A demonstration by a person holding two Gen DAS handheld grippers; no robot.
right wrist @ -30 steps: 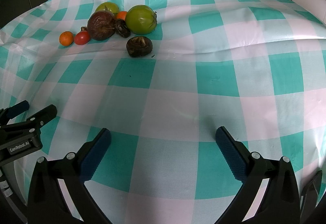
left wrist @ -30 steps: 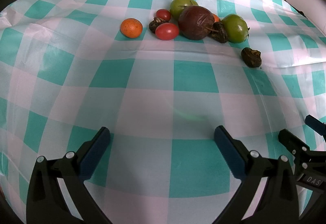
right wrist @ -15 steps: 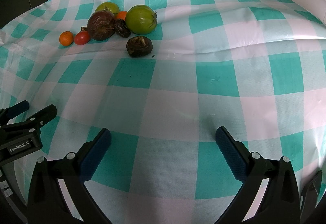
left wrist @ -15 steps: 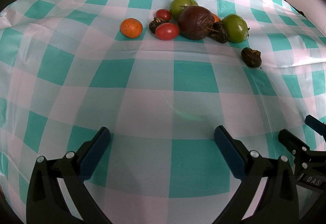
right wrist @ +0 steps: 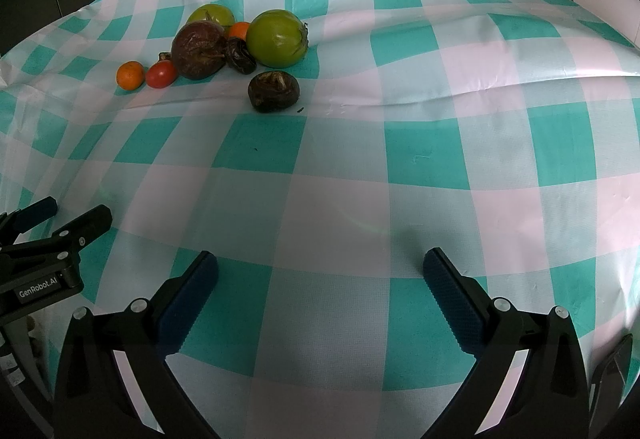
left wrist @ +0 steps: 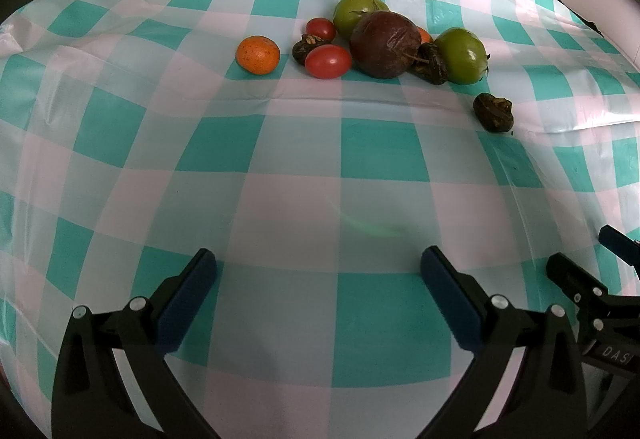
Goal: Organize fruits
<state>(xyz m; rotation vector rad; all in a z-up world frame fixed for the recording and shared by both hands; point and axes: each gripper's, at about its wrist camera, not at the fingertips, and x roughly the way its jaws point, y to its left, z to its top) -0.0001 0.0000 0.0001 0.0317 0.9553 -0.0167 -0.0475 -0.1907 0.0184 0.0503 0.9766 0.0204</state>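
Nearest the cameras: left hand-held gripper (left wrist: 316,265) spread wide, nothing between its blue pads, low over the checked cloth on the table (left wrist: 260,199). Right hand-held gripper (right wrist: 320,267) likewise wide open and empty. Each shows at the edge of the other's view, so they sit side by side at the near side of the table, well apart from the fruit.

Progress, as a judgement: not started. No fruit is held, none looks sorted, and no bowl, tray or basket is visible to sort into. Everything is left to do.

Mid-distance: one dark shrivelled fruit (right wrist: 273,91) lies alone, a little nearer than the pile and on its right side.

Farther: the loose cluster. Small orange fruit (left wrist: 257,54) at the left end, slightly apart. Red tomato (left wrist: 328,61) next, a second smaller red tomato (left wrist: 320,28) behind it, a small dark shrivelled piece (left wrist: 304,46) between them. Big dark purple fruit (left wrist: 385,44) in the middle, touching another dark shrivelled piece (left wrist: 431,64) and close to a green tomato (left wrist: 461,55). A second green tomato (left wrist: 358,12) at the back. An orange bit (right wrist: 239,29) peeks out behind the purple one.

Against the earlier frames: no visible change. Both grippers keep the same spread and position, fruit all in the same places.
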